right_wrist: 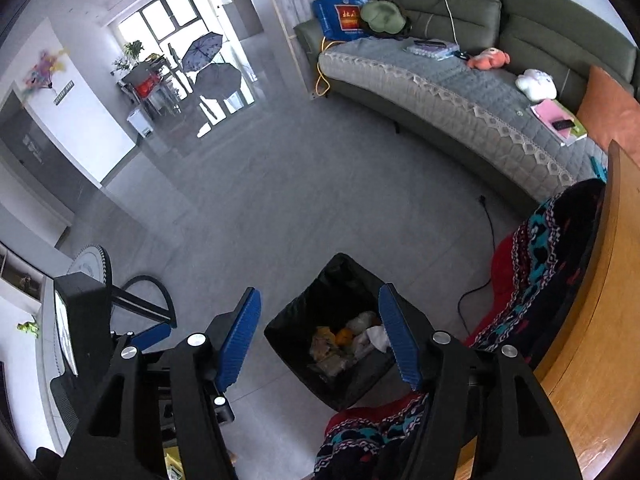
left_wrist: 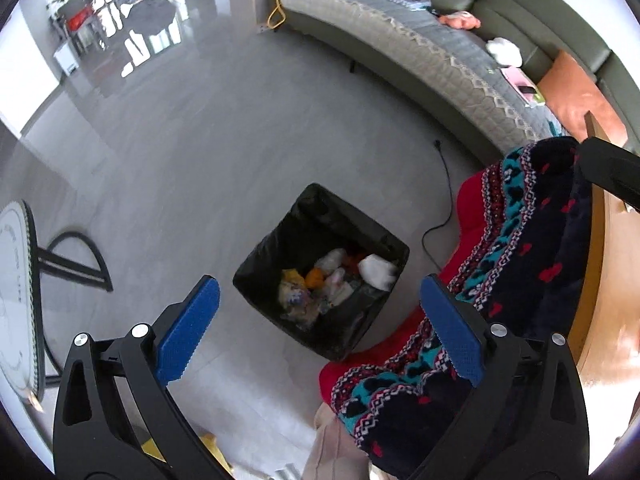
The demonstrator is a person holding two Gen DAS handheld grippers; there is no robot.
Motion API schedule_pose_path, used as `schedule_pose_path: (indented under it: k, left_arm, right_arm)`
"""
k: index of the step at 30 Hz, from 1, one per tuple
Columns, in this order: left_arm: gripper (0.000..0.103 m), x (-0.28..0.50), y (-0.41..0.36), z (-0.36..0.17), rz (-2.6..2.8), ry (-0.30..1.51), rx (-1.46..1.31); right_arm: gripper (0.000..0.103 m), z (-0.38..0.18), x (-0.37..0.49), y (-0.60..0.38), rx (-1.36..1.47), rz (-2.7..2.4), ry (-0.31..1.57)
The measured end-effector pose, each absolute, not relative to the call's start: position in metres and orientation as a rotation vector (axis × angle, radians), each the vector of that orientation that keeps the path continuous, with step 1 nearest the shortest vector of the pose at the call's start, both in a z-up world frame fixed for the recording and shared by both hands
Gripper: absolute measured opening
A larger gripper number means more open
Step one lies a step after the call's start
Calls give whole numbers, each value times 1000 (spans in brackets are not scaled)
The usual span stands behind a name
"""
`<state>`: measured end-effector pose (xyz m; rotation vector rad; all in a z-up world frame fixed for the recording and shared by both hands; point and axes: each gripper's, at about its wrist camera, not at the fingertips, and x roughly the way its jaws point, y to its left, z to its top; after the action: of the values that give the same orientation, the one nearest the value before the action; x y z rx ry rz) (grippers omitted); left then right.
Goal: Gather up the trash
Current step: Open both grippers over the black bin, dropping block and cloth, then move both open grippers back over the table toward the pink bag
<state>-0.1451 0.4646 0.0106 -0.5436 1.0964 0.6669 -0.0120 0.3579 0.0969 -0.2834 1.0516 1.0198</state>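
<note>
A square trash bin [left_wrist: 276,248] with a black liner stands on the grey tiled floor, and it also shows in the right wrist view [right_wrist: 316,300]. Inside lie several pieces of trash [left_wrist: 336,280]: white tissue, orange peel, plastic wrappers; they show in the right wrist view too [right_wrist: 344,344]. My left gripper [left_wrist: 320,300] is open and empty, held above the bin. My right gripper [right_wrist: 320,312] is open and empty, also above the bin. The left gripper [right_wrist: 148,336] shows at the lower left of the right wrist view.
A patterned red, blue and black blanket [left_wrist: 500,280] hangs over a wooden table edge [right_wrist: 592,320] on the right. A green sofa [right_wrist: 460,92] with a grey cover runs along the back. A black cable [left_wrist: 444,200] lies on the floor. A round side table [left_wrist: 16,280] stands left.
</note>
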Motion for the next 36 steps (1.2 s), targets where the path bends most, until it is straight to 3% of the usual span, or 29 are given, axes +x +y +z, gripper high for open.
schedule_pose_path:
  k: [18, 36]
  left_arm:
    - [97, -120, 419, 35, 554, 1065, -443]
    - [97, -31, 272, 76, 260, 1019, -253]
  right_arm:
    - [63, 116, 5, 293, -182, 924, 1021]
    - [63, 142, 57, 103, 0, 622, 941]
